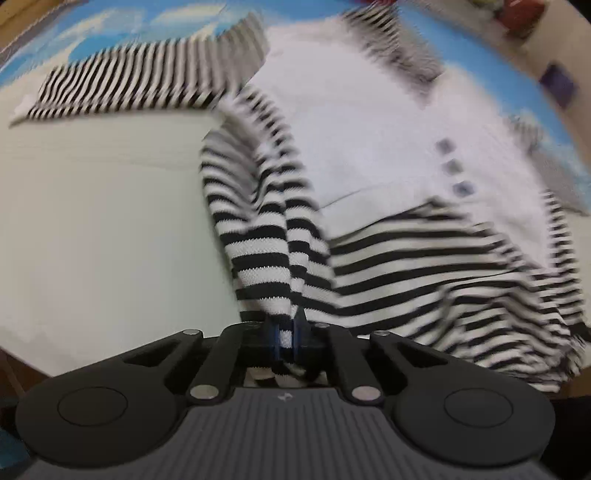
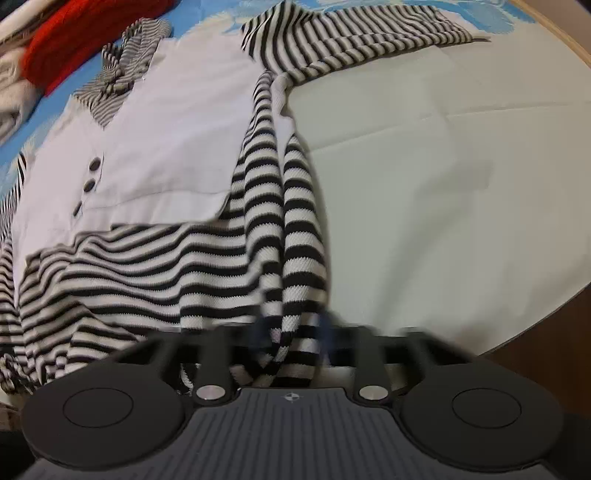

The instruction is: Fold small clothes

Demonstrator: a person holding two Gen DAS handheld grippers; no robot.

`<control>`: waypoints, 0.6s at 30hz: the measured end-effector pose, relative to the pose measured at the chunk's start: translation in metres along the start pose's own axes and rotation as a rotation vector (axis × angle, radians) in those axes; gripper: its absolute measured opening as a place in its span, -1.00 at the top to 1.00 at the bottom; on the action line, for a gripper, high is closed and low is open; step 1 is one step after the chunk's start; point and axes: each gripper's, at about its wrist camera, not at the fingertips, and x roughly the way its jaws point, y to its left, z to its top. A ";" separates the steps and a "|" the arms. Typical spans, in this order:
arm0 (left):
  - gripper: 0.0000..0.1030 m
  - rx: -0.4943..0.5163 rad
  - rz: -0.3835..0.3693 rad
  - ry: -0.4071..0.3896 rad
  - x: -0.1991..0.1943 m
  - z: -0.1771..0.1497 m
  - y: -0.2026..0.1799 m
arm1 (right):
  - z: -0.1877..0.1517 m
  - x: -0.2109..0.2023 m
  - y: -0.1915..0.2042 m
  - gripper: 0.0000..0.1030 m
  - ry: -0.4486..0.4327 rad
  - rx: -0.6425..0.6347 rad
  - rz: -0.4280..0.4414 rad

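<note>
A small garment with a white buttoned front (image 1: 369, 147) and black-and-white striped sleeves and hem lies on a pale tabletop (image 1: 92, 221). My left gripper (image 1: 286, 332) is shut on a striped edge of the garment (image 1: 266, 266), which rises from the table into the jaws. In the right wrist view the same garment (image 2: 166, 147) lies spread out, and my right gripper (image 2: 295, 336) is shut on a striped fold (image 2: 299, 240) bunched between its blurred fingers. One striped sleeve (image 2: 351, 37) stretches out at the far end.
A blue cloud-patterned cloth (image 1: 110, 22) covers the far side of the table. A red knit item (image 2: 74, 40) and other pale clothes (image 2: 14, 92) lie at the far left in the right wrist view. The table edge (image 2: 535, 325) runs close on the right.
</note>
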 end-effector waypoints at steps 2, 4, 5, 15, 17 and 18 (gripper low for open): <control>0.89 0.009 -0.113 -0.067 -0.024 -0.006 -0.005 | 0.006 -0.026 -0.010 0.91 -0.158 0.056 -0.026; 0.88 0.025 -0.114 -0.094 -0.037 -0.012 -0.004 | 0.010 -0.044 -0.016 0.91 -0.250 0.074 -0.018; 0.88 -0.002 -0.077 -0.067 -0.035 -0.014 0.002 | 0.010 -0.045 -0.017 0.91 -0.241 0.070 -0.004; 0.19 -0.021 0.041 -0.063 -0.037 -0.019 0.007 | -0.009 -0.021 -0.008 0.40 -0.034 -0.007 -0.010; 0.20 -0.004 0.034 -0.071 -0.033 -0.017 0.003 | -0.009 -0.024 -0.009 0.25 -0.048 0.005 -0.012; 0.24 0.016 0.056 -0.036 -0.026 -0.017 0.001 | -0.009 -0.022 -0.008 0.25 -0.036 -0.006 -0.011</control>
